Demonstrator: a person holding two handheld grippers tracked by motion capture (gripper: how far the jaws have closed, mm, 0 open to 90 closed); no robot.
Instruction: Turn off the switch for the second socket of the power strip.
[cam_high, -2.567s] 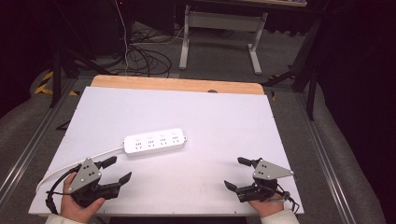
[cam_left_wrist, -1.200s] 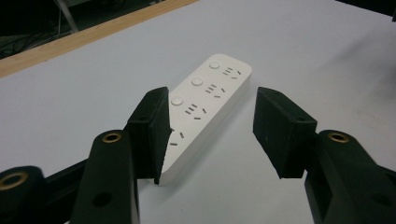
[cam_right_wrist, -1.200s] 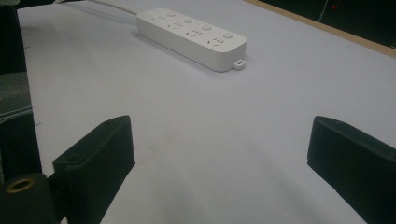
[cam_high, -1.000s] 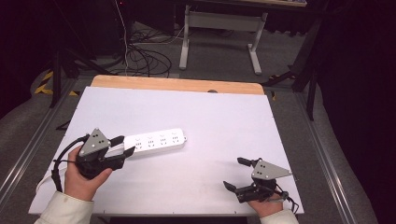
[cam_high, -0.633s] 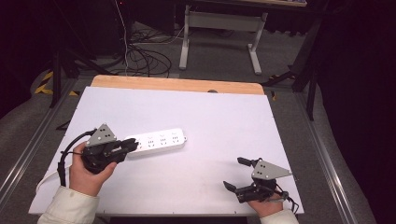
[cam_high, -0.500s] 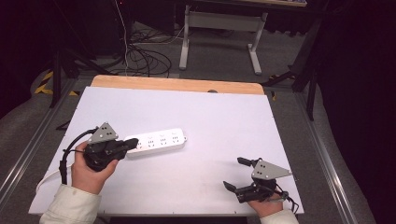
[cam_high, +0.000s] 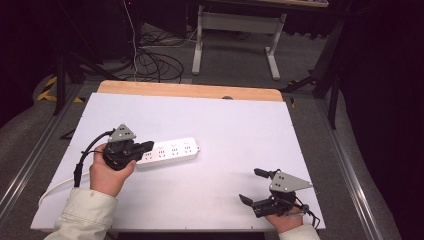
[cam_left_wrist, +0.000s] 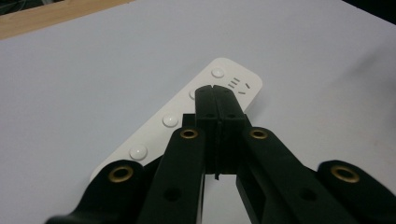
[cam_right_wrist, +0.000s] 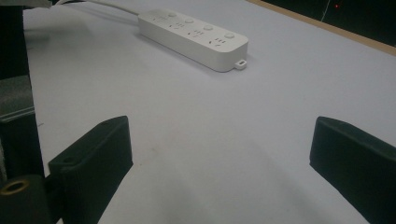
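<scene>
A white power strip (cam_high: 172, 151) lies flat on the white table (cam_high: 240, 120), left of the middle. My left gripper (cam_high: 149, 145) reaches over its left end with both jaws pressed together and nothing between them. In the left gripper view the shut tips of the left gripper (cam_left_wrist: 215, 91) sit over the power strip (cam_left_wrist: 149, 135), next to its row of round buttons; whether they touch it I cannot tell. My right gripper (cam_high: 250, 185) rests near the front right edge, jaws wide apart. In the right gripper view the right gripper (cam_right_wrist: 219, 144) is empty, with the power strip (cam_right_wrist: 194, 32) far ahead.
The strip's white cord (cam_high: 55, 186) curves off to the front left edge of the table. A wooden strip (cam_high: 190, 91) borders the far edge. Beyond it stand a desk frame (cam_high: 235, 30) and floor cables (cam_high: 150, 60).
The left hand has moved from the front left corner up and right to the strip's left end. Its jaws, open earlier, have closed. The right hand has kept still.
</scene>
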